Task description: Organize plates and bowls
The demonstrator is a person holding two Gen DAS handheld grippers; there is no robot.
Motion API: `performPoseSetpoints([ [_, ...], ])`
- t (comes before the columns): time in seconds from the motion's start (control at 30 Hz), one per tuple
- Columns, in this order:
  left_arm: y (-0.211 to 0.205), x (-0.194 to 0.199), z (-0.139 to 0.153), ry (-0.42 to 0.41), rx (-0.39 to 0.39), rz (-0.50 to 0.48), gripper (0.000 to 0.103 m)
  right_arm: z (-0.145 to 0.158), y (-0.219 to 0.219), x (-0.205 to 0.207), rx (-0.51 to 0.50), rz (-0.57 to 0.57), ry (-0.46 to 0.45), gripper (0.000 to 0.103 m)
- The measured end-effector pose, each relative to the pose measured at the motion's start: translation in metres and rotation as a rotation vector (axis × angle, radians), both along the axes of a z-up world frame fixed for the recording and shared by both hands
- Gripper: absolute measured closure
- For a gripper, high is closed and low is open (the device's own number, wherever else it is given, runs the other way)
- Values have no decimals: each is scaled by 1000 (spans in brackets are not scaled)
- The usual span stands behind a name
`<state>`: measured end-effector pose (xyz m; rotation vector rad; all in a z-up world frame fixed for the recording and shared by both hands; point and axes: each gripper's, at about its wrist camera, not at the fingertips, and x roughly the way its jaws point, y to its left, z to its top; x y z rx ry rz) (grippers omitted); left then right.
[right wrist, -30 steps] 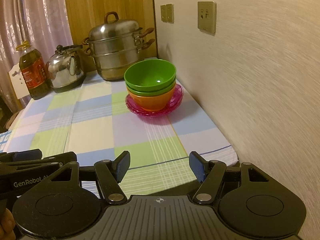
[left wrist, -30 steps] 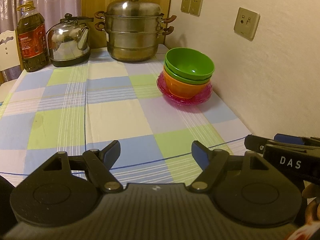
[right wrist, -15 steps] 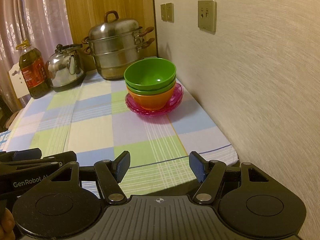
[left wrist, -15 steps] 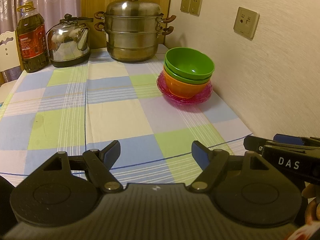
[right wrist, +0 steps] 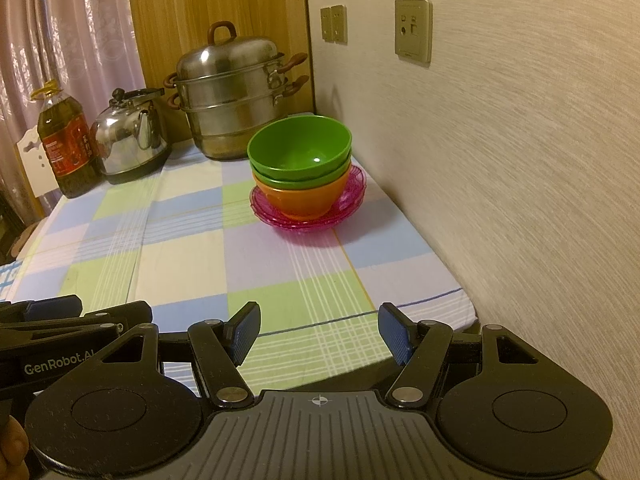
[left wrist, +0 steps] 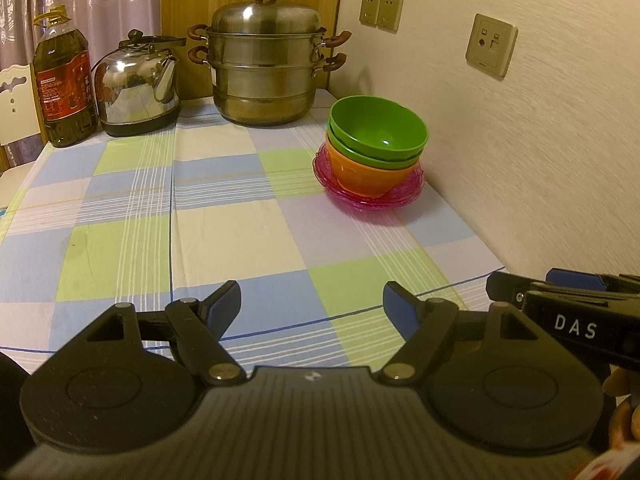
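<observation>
Both grippers, left [left wrist: 312,308] and right [right wrist: 318,334], hang wide and empty over the near tabletop [left wrist: 224,220]; the bowls [left wrist: 376,148] sit stacked on pink plates [left wrist: 408,194] by the wall. Keep clear; the stack looks finished.

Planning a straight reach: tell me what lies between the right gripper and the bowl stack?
Only bare checked tablecloth lies between right gripper and bowl stack, per right wrist view.

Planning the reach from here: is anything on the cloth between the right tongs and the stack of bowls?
Nothing visible. Only bare checked tablecloth lies between the open right tongs and the stack of bowls on the pink plates. The steamer pot and kettle stand behind it.
</observation>
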<state>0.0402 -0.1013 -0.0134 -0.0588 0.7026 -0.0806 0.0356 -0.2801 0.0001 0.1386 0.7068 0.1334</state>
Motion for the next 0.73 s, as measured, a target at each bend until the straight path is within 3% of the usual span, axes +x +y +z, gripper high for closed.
performPoseSetpoints([
  [0.73, 1, -3, -2, -15, -5, -8, 26, -3, -1, 0, 1, -1, -1, 38],
])
